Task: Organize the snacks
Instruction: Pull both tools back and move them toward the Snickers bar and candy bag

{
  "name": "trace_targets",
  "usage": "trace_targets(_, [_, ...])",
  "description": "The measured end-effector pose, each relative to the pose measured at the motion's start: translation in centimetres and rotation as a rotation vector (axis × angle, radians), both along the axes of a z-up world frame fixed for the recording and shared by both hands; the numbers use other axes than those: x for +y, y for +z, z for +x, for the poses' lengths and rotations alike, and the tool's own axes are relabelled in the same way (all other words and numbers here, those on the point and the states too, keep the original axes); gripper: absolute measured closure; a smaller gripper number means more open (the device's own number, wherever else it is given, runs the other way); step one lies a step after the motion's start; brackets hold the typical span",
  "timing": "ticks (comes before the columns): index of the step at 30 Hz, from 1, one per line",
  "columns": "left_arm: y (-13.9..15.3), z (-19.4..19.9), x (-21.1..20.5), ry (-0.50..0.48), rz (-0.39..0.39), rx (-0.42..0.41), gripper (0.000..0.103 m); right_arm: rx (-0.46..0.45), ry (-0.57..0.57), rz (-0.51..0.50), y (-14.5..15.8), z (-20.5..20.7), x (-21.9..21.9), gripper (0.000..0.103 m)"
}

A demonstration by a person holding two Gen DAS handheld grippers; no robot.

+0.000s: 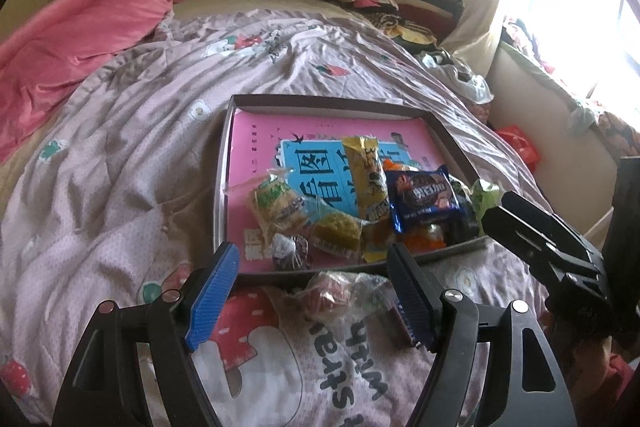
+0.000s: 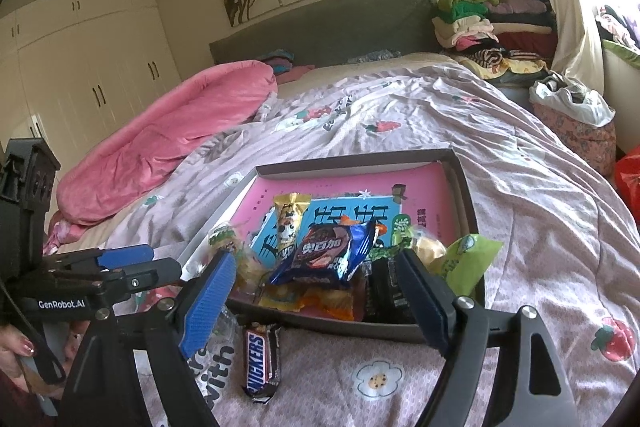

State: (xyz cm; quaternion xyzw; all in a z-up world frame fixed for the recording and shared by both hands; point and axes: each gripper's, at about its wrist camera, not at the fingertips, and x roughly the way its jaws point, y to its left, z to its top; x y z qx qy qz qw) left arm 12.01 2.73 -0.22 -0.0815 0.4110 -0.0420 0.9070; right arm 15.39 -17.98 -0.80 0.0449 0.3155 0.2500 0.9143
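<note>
A shallow box with a pink book inside lies on the bed and holds several snacks: a blue cookie pack, a yellow bar, a green pack. My left gripper is open, just before the box's near edge, over a clear-wrapped red candy on the quilt. My right gripper is open and empty above a Snickers bar lying on the quilt in front of the box.
The bed has a crumpled pink-patterned quilt and a pink blanket at the left. Folded clothes are stacked by the headboard. A plastic bag sits at the right bedside. The other gripper shows at each view's edge.
</note>
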Motion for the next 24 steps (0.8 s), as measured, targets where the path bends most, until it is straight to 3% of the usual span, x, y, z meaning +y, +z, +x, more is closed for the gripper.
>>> trace_targets(24, [-2.4,-1.0,-0.2,-0.047,0.019,0.059,0.026,0.133,0.044,-0.091,-3.0,-2.1,1.8,0.021])
